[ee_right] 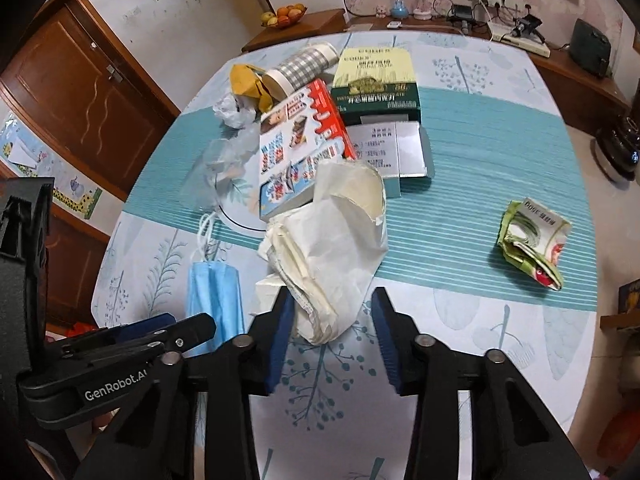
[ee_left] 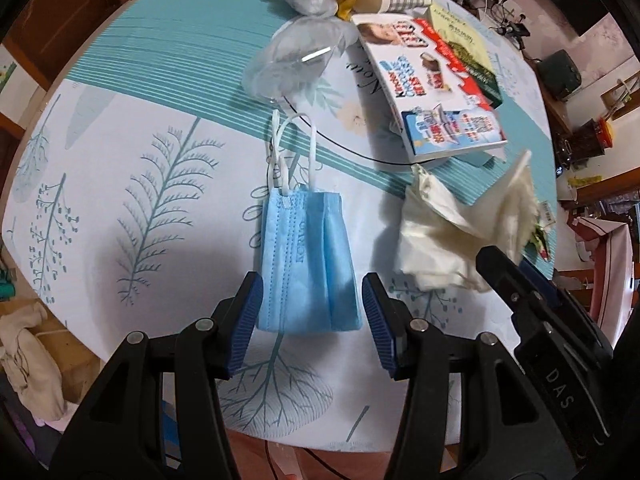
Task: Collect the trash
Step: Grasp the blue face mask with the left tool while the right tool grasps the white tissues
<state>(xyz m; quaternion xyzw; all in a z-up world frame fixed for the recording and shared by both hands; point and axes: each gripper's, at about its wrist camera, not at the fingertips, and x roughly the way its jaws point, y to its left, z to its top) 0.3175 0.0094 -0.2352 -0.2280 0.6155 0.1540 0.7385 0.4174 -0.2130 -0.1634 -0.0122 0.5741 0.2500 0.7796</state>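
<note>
A folded blue face mask (ee_left: 308,256) lies on the table; it also shows in the right wrist view (ee_right: 216,296). My left gripper (ee_left: 312,316) is open, its blue pads on either side of the mask's near end. A crumpled white paper bag (ee_right: 340,248) lies to the right of the mask and also shows in the left wrist view (ee_left: 460,232). My right gripper (ee_right: 332,332) is open around the bag's near end. A crushed green carton (ee_right: 532,240) lies apart at the right.
The round table has a teal leaf-print cloth (ee_left: 160,160). At the back lie a red and white snack box (ee_left: 436,88), a green box (ee_right: 376,84), a checked paper cup (ee_right: 300,68), clear plastic wrap (ee_left: 296,64) and a yellow wrapper (ee_right: 248,80). Brown door at left.
</note>
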